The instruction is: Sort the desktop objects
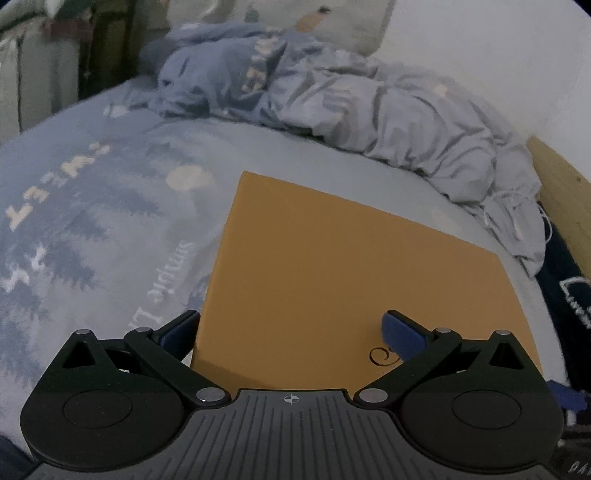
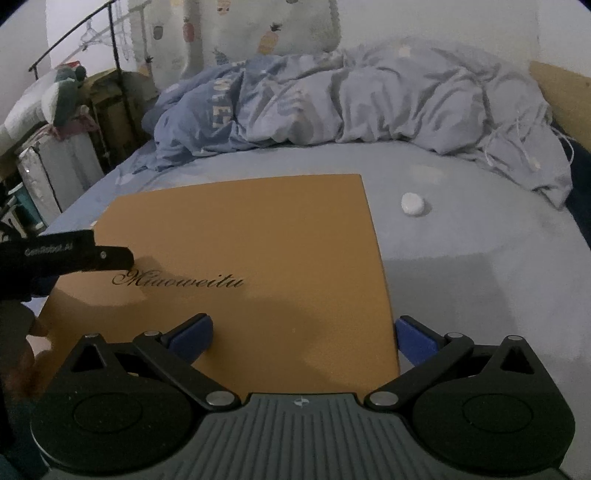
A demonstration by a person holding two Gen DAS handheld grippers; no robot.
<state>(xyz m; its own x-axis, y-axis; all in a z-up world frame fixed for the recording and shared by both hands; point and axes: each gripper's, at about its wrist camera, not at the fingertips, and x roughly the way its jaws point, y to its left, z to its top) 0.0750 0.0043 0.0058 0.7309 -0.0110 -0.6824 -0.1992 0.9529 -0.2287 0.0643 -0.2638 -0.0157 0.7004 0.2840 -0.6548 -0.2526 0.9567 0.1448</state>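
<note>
Box (image 2: 255,258) closed on bed (image 2: 480,277), contents unseen — left hand-held gripper (image 1: 291,332) and right hand-held gripper (image 2: 304,336) wide open, empty

Rumpled duvet (image 2: 369,99), perhaps pineapple-print pillow (image 2: 266,29)

Matt orange card box (image 2: 258,240) is seen on soft printed cloth bedsheet (image 2: 461,277); crumpled fabric duvet (image 2: 369,99) behind.

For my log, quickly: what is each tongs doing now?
Left tongs: open, straddling the orange box corner.
Right tongs: open, straddling its right edge.
</note>
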